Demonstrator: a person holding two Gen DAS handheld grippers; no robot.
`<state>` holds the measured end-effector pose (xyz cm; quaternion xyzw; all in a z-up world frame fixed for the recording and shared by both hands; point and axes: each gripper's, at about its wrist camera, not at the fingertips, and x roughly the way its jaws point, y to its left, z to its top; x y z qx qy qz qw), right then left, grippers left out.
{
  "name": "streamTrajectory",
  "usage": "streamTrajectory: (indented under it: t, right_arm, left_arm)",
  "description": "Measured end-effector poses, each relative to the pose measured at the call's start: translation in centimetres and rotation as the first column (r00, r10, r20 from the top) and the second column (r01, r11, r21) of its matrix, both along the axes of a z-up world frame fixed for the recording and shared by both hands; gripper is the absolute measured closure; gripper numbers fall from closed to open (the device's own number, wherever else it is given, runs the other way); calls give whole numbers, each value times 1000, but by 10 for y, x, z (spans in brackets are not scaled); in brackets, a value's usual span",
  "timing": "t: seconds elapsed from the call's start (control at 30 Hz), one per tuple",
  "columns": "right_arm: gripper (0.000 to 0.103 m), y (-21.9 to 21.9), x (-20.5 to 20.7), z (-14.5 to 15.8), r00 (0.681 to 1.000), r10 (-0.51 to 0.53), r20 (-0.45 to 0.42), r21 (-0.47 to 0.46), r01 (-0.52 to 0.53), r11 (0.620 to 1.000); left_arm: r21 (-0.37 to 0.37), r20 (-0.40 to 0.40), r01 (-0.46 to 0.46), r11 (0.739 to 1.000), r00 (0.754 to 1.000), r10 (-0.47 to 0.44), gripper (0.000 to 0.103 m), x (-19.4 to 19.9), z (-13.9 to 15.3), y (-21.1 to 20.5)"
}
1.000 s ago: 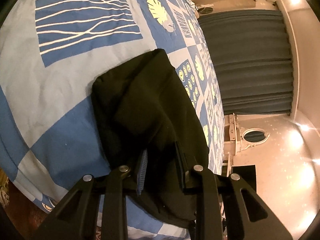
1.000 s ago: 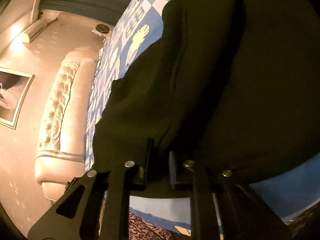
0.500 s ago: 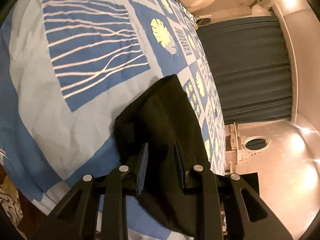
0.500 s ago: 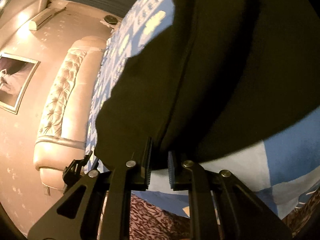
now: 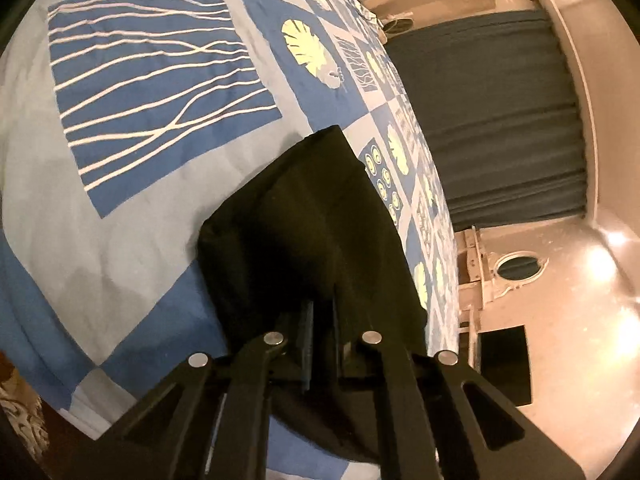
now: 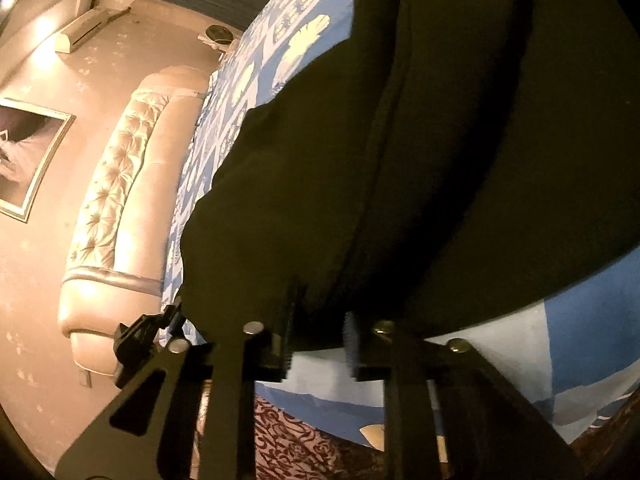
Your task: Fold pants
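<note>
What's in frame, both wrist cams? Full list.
pants: 1, black, folded on the bedspread
bedspread: 1, blue and pale patchwork, covering the bed
headboard: 1, cream tufted, at the bed end
curtain: 1, dark blue, on the wall
framed picture: 1, on the wall
oval mirror: 1, white frame
left gripper: black, jaws nearly closed over the pants
right gripper: black, jaws parted at the pants edge

One pair of black pants (image 5: 316,224); one bed (image 5: 132,216); two grippers, left gripper (image 5: 321,344) and right gripper (image 6: 318,340); one curtain (image 5: 492,120)
</note>
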<state>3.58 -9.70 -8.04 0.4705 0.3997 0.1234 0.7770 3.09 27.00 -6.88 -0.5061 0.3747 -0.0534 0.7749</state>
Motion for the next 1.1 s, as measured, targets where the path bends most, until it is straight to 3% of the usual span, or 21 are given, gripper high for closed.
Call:
streamTrajectory:
  t: [0.3,0.47,0.6,0.67,0.7,0.77,0.8,0.87,0.93,0.97,1.03,1.1]
  right_arm:
    - [92,-1,-12,11,999,10,34,30,-11,999]
    - [93,0,-15,-3,1000,18,6,32,-18,999]
    - [89,0,-15,-5,999,33,19,28,-33,999]
    - [83,-2,-17,1,999,40,15,29,-40,999]
    - [77,-3,-19,4,999,45,13,13,-45,999]
    - [66,-8,-25,17,999,54,8,-54,-53,997]
    - [57,-13,-29,23,999,51,10,-88,-50,995]
    - [54,-31,-39,40,999,21,27,-156,-16,988]
    - [50,-63,-45,59,998,-40,52,-205,50,977]
    - [45,-79,-46,66,994,-80,75,-188,93,978]
    - [40,-118,-48,74,976,-184,117,-103,196,975]
    - [40,-167,-44,69,936,-334,110,69,328,942]
  left_arm:
    - [10,12,-14,1000,1000,13,96,-17,11,6]
    - [2,-38,-17,1000,999,17,96,-18,-13,12]
    - [-75,-33,-8,997,999,5,94,-17,-30,18]
    - [-80,-23,1,997,1000,-3,88,-17,-27,20]
    - [-72,-16,6,997,1000,-7,79,-19,-23,21]
    - [-39,-1,13,999,1000,-14,49,-21,-11,21]
    - [17,-10,-4,1000,1000,4,22,-24,-2,20]
    - [107,22,-32,994,999,30,19,-31,18,19]
    - [150,33,-13,989,999,8,19,-29,28,16]
    - [174,42,-7,985,999,0,19,-28,34,13]
    - [197,67,16,980,997,-29,19,-24,46,0]
    - [192,76,59,980,994,-75,19,-17,52,-17]
